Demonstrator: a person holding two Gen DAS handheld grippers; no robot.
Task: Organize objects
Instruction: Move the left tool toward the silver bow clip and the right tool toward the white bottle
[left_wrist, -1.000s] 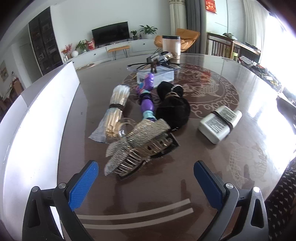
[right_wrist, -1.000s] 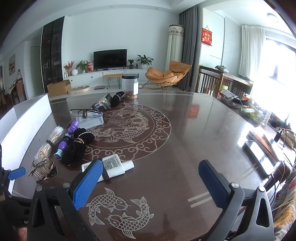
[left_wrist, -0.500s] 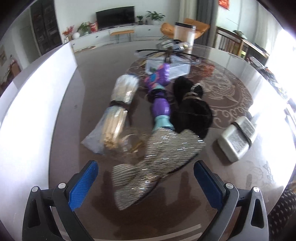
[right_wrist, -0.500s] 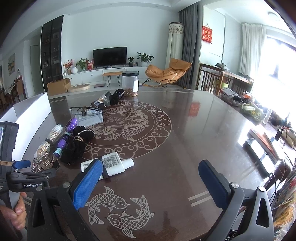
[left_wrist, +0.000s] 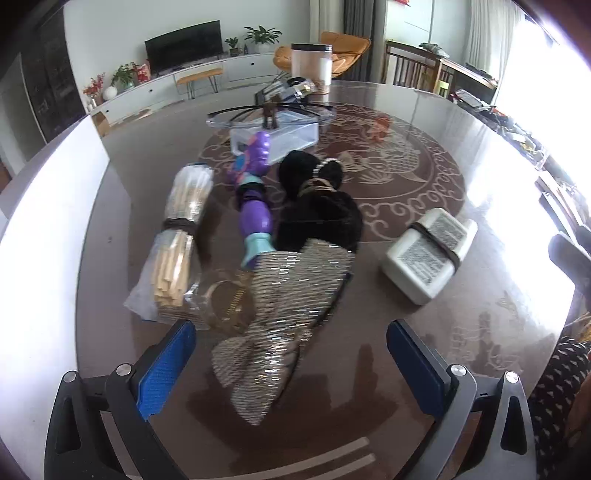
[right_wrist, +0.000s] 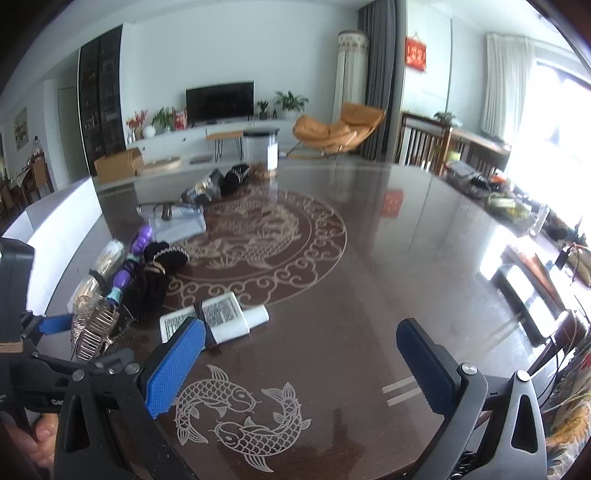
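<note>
Sequined hair clip (left_wrist: 284, 325) lies diagonal, seemingly near-left to far-right.

Perhaps "Ge" on left tool (right_wrist: 55, 325) (rest hidden)

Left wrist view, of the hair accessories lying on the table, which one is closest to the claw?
The silver sequined bow hair clip, lying between the open left claw's fingers; the black velvet bow and purple piece lie farther back.
</note>
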